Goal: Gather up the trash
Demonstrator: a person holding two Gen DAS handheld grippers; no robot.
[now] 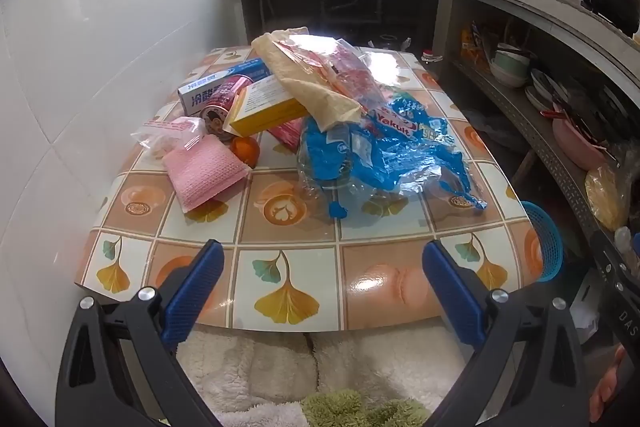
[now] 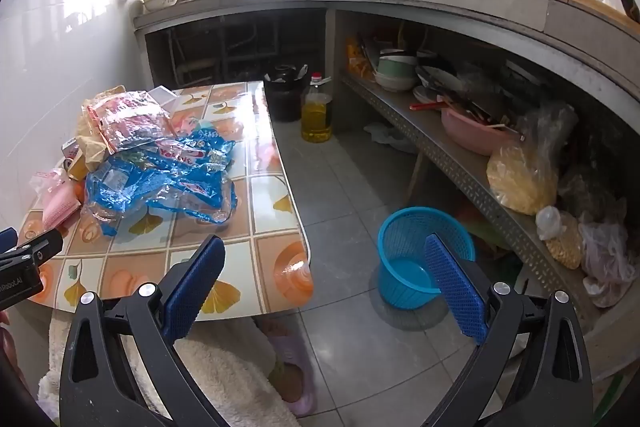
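Item: trash heap (image 1: 320, 115), wrappers, boxes and a can, piled mid-table (image 1: 288, 267); blue basket (image 2: 416, 259) on floor beside it, empty. Left gripper (image 1: 320, 291) and right gripper (image 2: 328, 287): jaws apart, nothing held. Step, by appearance: collection not begun. Next: reach the nearest wrapper and close on it.

pink can (image 1: 224, 98) half buried under boxes, orange (image 1: 246, 151) partly hidden, window glare

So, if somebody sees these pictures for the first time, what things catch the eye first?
Probably the heap of trash in the middle of the tiled table, topped by a crumpled blue Yakult wrapper and a yellow box. Next, the empty blue basket on the floor right of the table, and both grippers wide open, holding nothing.
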